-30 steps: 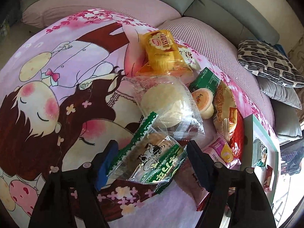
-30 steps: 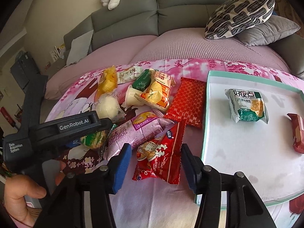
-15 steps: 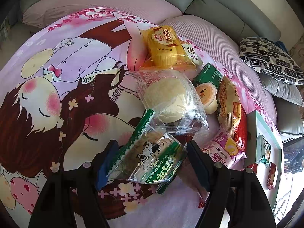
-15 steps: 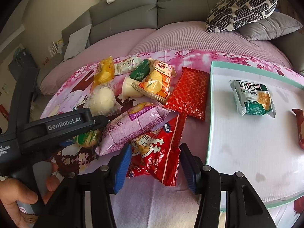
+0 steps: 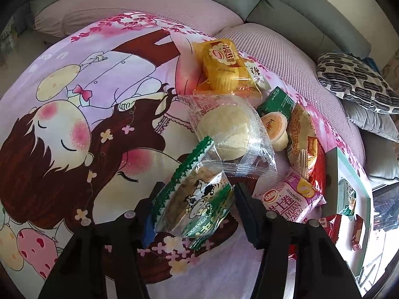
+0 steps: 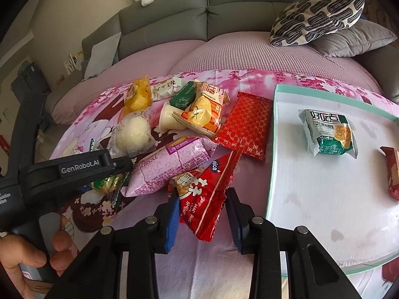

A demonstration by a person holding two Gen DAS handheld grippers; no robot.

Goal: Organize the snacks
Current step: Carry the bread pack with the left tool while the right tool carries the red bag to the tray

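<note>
The snack pile crowds the middle of the desk (image 6: 224, 79): the red patterned packet (image 6: 245, 129) lies just beside the tray's left rim (image 6: 271, 149), leaving only a narrow strip of cloth between them. Most of the tray floor is bare; a green-and-white packet (image 6: 329, 132) sits near its far edge and a brown bar (image 6: 391, 174) at its right edge. In the left wrist view, the desk's left half (image 5: 74, 114) is free cloth. The left tongs (image 6: 109, 172) block the pile's near-left side.
</note>
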